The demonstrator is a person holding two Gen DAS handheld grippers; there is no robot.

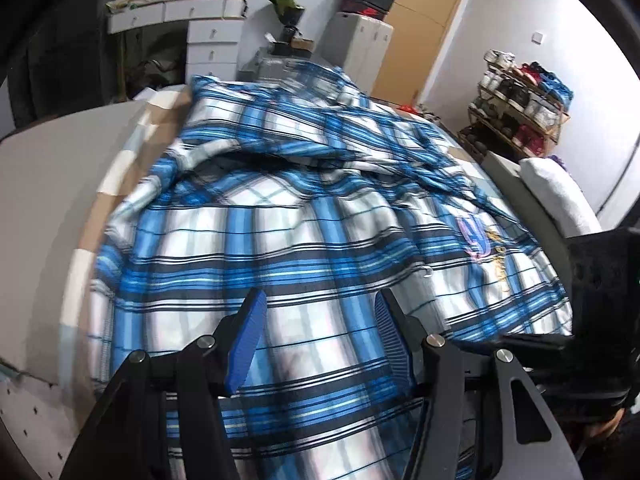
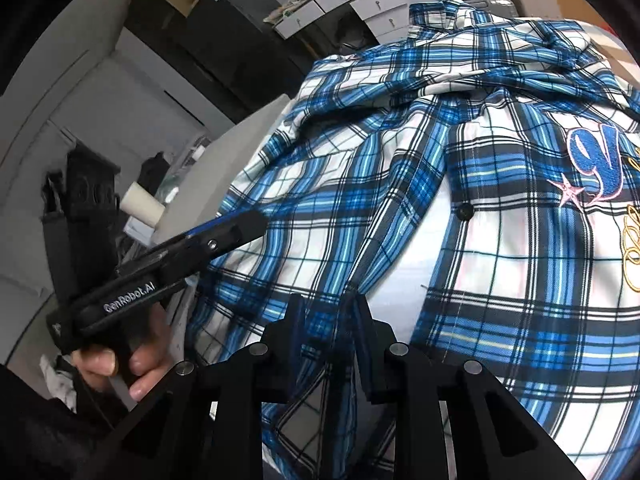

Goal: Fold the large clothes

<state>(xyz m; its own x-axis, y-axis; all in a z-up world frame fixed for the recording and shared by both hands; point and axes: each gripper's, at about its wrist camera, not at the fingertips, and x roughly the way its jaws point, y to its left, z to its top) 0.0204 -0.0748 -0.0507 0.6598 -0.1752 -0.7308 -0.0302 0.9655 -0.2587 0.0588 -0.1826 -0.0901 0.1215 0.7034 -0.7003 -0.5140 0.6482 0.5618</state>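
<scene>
1. Shirt (image 1: 304, 216) lies spread on the bed (image 1: 52, 168), covering most of it; bare bed shows at its left.
2. Left gripper (image 1: 320, 312) sits at the shirt's near edge, jaws apart over the cloth.
3. Right gripper (image 2: 328, 316) sits near the shirt's front placket, jaws astride a raised fold.
4. Drawer unit (image 1: 212, 40) stands beyond the bed's far end.
5. Shoe rack (image 1: 520, 108) stands far right, by the wall.
6. Pillow (image 1: 556, 192) lies right of the shirt.

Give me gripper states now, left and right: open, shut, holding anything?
Left gripper: open, blue pads apart above the blue-and-white plaid shirt, gripping nothing.
Right gripper: jaws part-closed around a shirt fold; contact cannot be told.
</scene>
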